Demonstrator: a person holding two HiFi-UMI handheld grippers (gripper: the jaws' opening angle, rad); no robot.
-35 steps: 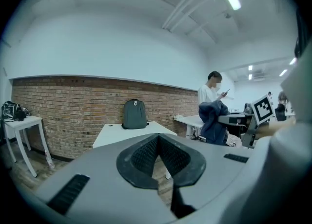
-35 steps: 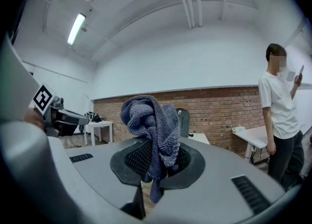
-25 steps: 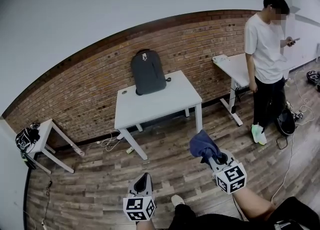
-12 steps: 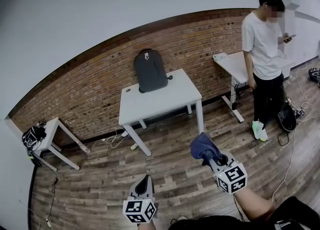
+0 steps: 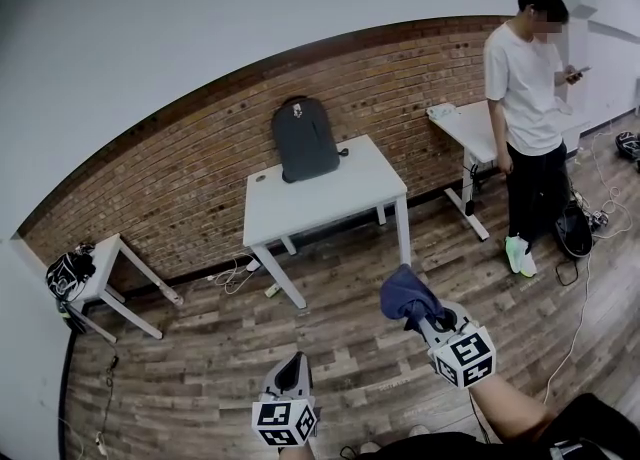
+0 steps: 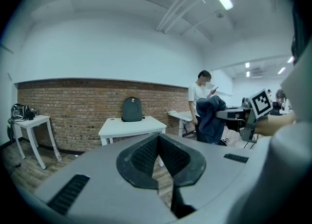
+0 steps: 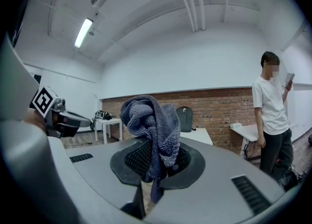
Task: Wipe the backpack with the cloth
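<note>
Office-like room: white desks, brick wall

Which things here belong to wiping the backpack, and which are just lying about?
Job: backpack, upright on the white table; cloth, clamped in the right gripper; left gripper, shut, empty.
Lying about: small side table with dark gear on it; second desk; person looking at a phone; floor cables.

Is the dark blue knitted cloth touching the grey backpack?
Apart. The head view shows the dark blue knitted cloth clamped in the right gripper above the wooden floor, well short of the grey backpack standing on the white table.
</note>
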